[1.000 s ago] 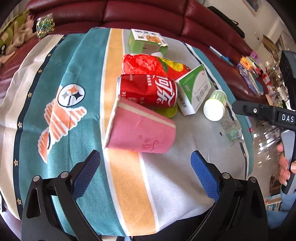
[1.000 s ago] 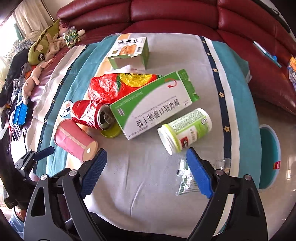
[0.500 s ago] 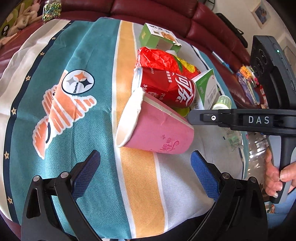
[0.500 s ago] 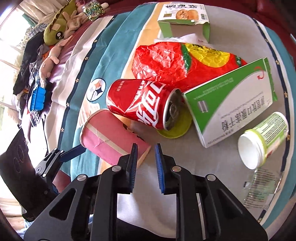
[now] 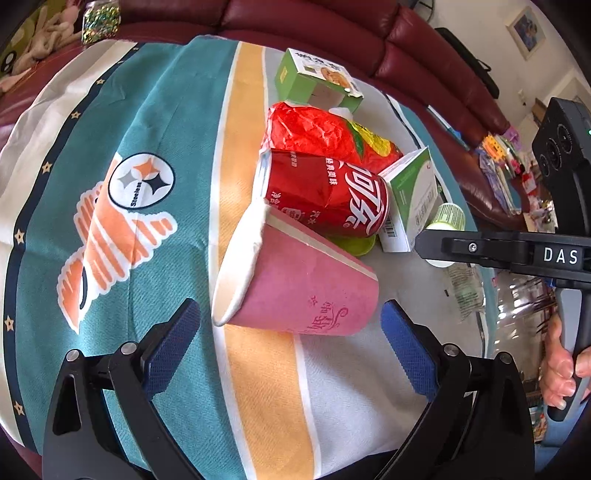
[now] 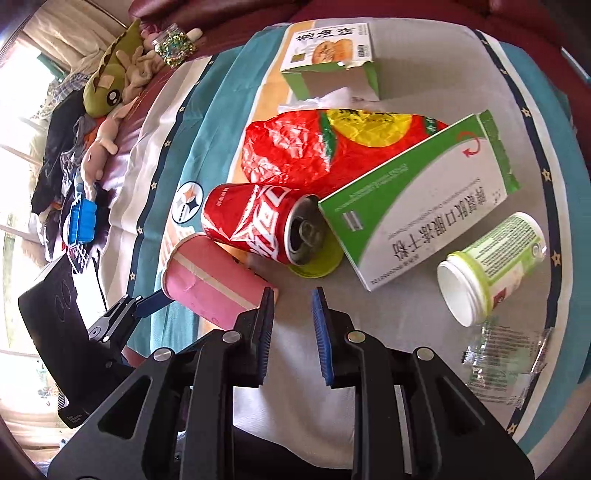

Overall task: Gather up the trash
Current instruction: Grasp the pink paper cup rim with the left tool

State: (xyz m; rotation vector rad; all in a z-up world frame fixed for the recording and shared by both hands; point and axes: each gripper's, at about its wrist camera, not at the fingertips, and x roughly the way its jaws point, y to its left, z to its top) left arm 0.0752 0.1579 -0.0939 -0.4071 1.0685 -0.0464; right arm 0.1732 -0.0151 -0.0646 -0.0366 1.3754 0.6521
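Observation:
A pile of trash lies on a towel-covered table. A pink paper cup [image 5: 299, 284] lies on its side nearest me, also in the right wrist view [image 6: 212, 282]. Behind it lie a dented red cola can [image 5: 325, 194] [image 6: 258, 225], a red snack bag [image 5: 321, 131] [image 6: 314, 147], a green-white medicine box [image 5: 410, 199] [image 6: 417, 210], a white-green bottle [image 6: 487, 266] and a green carton [image 5: 317, 79] [image 6: 332, 59]. My left gripper [image 5: 290, 341] is open, its fingers either side of the cup's near end. My right gripper [image 6: 291, 308] is nearly shut and empty, by the cup's base.
A clear plastic wrapper [image 6: 506, 358] lies at the table's right edge. A yellow-green lid [image 6: 317, 264] sits under the can. A red leather sofa [image 5: 332, 22] runs behind the table, with plush toys [image 6: 110, 85] and a glitter jar [image 6: 173, 46] on it.
My left gripper moved closer to the pink cup, still open. My right gripper closed from wide open to nearly shut and moved left toward the cup and can.

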